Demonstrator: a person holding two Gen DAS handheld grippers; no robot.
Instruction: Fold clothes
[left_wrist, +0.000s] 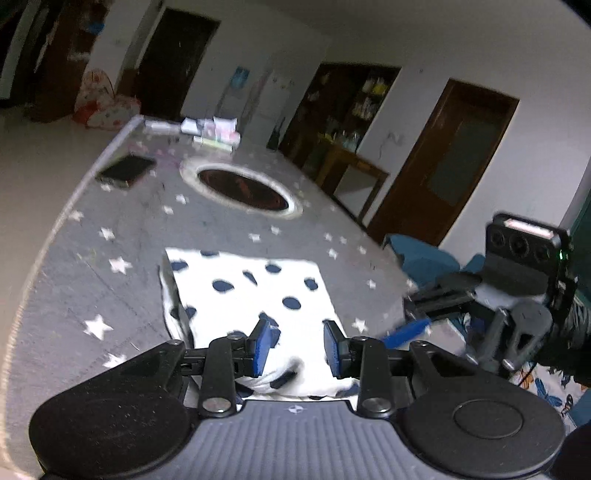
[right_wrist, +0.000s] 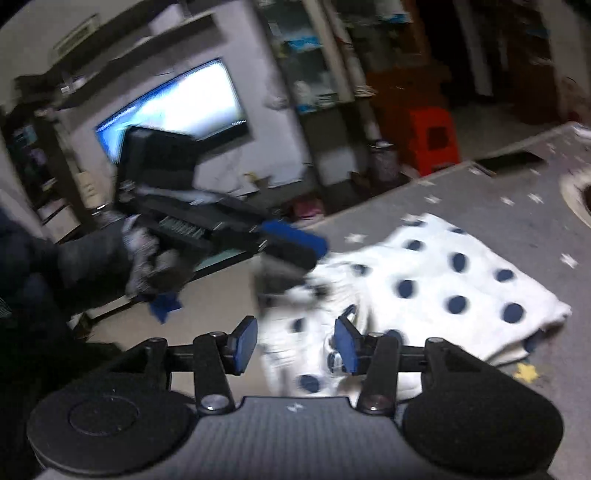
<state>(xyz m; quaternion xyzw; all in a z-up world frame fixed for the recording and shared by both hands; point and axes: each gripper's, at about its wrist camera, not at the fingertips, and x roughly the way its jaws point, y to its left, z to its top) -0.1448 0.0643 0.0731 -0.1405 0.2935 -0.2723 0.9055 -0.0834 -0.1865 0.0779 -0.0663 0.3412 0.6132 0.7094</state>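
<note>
A white garment with dark blue dots (left_wrist: 255, 291) lies folded into a rough rectangle on the grey star-patterned table (left_wrist: 110, 295). My left gripper (left_wrist: 297, 347) is open, its blue pads above the garment's near edge, holding nothing. My right gripper (right_wrist: 295, 341) is open over the garment's (right_wrist: 443, 280) rumpled near end, holding nothing. The right gripper also shows at the right of the left wrist view (left_wrist: 417, 325). The left gripper also shows in the right wrist view (right_wrist: 295, 247), blurred, near the cloth's left edge.
A round dark inset with a white rim (left_wrist: 242, 186) sits in the table's middle. A dark phone (left_wrist: 125, 170) and several small boxes (left_wrist: 214, 131) lie at the far end. A teal cloth (left_wrist: 424, 258) lies at the right. A red stool (right_wrist: 432, 140) stands on the floor.
</note>
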